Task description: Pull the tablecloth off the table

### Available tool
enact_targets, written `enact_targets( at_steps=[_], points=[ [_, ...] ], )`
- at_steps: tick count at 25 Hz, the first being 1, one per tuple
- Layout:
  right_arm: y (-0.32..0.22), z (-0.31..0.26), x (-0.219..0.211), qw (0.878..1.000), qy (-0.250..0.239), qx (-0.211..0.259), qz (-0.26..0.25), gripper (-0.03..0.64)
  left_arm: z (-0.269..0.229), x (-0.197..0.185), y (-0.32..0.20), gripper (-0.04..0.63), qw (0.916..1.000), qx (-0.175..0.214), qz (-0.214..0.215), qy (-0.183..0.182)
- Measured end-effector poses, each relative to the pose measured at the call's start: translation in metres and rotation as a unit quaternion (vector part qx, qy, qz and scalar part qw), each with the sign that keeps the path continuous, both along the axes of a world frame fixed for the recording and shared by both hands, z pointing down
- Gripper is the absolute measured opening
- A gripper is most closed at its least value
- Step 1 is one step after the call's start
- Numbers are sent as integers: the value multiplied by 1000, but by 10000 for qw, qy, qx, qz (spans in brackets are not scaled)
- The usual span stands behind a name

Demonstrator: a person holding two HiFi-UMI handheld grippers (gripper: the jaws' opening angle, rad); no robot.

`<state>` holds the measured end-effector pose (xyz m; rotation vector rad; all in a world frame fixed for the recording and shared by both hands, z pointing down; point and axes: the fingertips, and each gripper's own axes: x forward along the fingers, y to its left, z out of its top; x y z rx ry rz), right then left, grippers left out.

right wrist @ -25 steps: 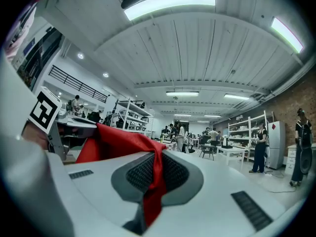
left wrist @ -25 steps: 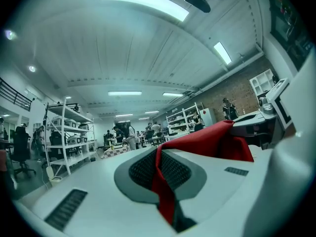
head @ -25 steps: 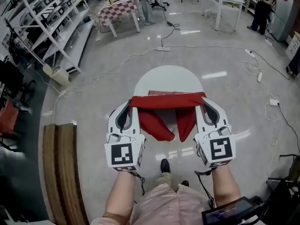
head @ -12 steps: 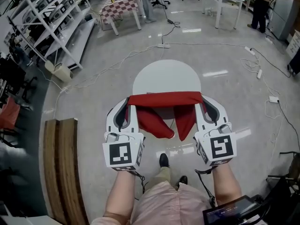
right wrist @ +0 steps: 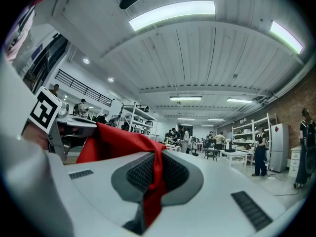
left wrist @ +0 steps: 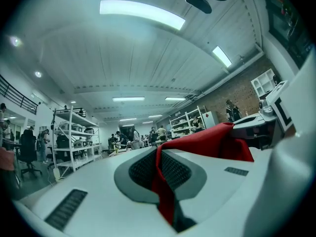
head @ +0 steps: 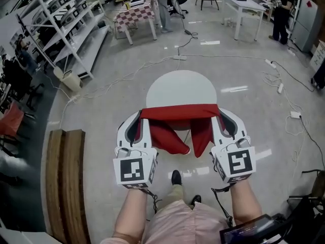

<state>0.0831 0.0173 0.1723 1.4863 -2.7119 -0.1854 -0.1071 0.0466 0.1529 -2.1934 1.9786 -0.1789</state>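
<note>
The red tablecloth [head: 180, 111] hangs taut between my two grippers, just in front of the near edge of the round white table [head: 180, 88], whose top shows bare. Two folds of the cloth droop toward the floor below the stretched edge. My left gripper [head: 139, 118] is shut on the cloth's left end, and my right gripper [head: 222, 117] is shut on its right end. In the left gripper view the tablecloth [left wrist: 165, 181] is pinched between the dark pads and runs off to the right. In the right gripper view the tablecloth [right wrist: 154, 179] is pinched likewise and runs off to the left.
A wooden bench [head: 66, 182] lies on the floor at my left. White shelving [head: 61, 29] lines the far left. A table with a checked cloth [head: 136, 11] and a white table [head: 249, 4] stand at the back. Cables [head: 282, 80] trail over the floor. My shoe [head: 176, 177] is below the cloth.
Both grippers have drawn the cloth slightly toward me. The last strip of red that lay on the table's near edge has slid off it.
</note>
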Motion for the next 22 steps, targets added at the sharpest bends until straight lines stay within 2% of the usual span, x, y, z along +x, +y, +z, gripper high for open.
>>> enact_targets(
  at_steps=[14,22],
  points=[
    [63,-2,4,9995,64,7,-294,28,-1,5,68,32,9997,13,-171,144],
    [87,0,-14,9993,67,-65,-360,28,8,-13,94,32,9993,-70,-248,284]
  ],
)
